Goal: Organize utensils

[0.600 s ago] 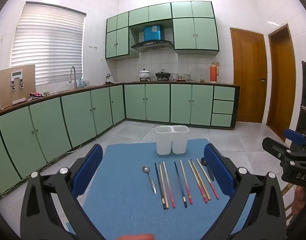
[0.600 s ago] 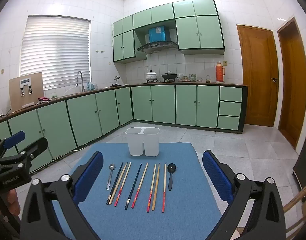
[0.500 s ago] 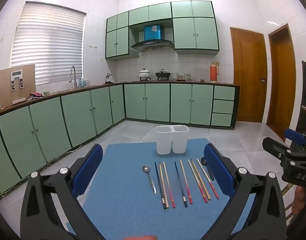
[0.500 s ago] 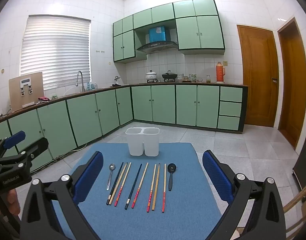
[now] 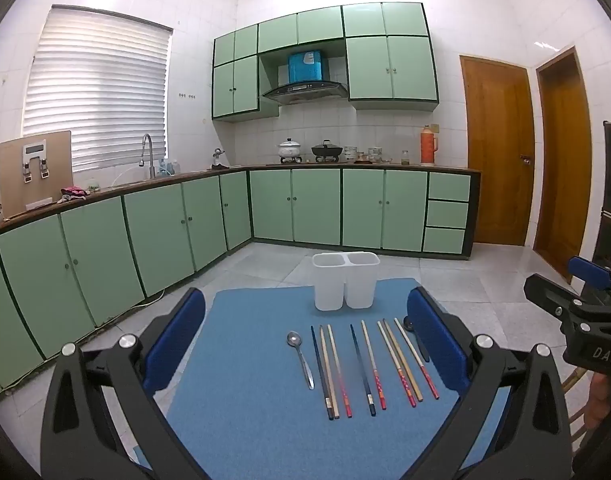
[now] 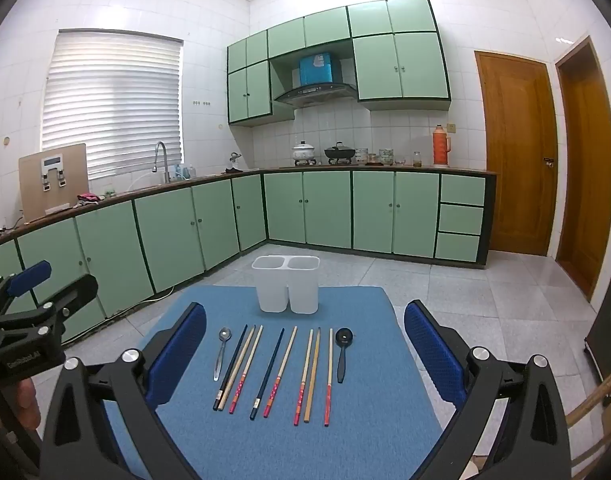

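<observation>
I'm in a home kitchen: green cabinets (image 5: pixel 297 206) run along two tiled walls, with a sink tap (image 5: pixel 146 148) under a blinded window (image 5: pixel 97 92), pots (image 5: pixel 290 148) on a stove below a range hood (image 5: pixel 305 90), and two wooden doors (image 5: pixel 495 152) at the right.

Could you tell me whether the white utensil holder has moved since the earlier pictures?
No. The white utensil holder sits at the same far edge of the blue mat.

White-tiled kitchen, green cabinets (image 5: pixel 297 208), blinded window (image 5: pixel 97 96), wooden doors (image 5: pixel 497 152).
</observation>
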`<act>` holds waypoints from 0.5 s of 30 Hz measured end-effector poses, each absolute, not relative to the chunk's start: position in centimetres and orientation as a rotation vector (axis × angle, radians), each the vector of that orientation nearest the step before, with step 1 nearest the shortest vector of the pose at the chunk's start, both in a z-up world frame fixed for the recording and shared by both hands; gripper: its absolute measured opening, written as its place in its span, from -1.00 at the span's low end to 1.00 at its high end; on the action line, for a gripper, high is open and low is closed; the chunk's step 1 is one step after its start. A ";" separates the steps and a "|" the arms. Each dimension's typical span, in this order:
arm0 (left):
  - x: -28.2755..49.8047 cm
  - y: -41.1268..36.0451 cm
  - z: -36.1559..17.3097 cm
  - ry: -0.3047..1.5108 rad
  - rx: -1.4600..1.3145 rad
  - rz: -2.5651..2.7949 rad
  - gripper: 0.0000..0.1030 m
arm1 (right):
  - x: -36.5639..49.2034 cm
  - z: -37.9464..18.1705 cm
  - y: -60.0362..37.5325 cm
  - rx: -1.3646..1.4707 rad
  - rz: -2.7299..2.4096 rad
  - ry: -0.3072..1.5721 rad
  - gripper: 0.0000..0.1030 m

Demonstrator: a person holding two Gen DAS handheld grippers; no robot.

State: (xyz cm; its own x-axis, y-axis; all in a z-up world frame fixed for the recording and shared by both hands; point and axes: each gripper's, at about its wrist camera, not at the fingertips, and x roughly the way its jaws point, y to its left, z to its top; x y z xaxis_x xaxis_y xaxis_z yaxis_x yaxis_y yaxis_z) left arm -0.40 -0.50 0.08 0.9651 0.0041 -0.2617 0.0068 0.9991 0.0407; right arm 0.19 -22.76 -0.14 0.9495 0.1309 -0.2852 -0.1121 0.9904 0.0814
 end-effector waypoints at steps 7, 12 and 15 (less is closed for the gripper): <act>-0.4 -0.5 0.2 0.264 0.042 0.002 0.90 | 0.2 -0.1 -22.7 0.063 0.124 0.295 0.88; -0.4 -0.4 0.2 0.264 0.040 0.003 0.90 | 0.2 -0.1 -22.7 0.063 0.124 0.295 0.88; -0.3 -0.4 0.2 0.265 0.040 0.002 0.90 | 0.2 -0.1 -22.7 0.063 0.124 0.296 0.88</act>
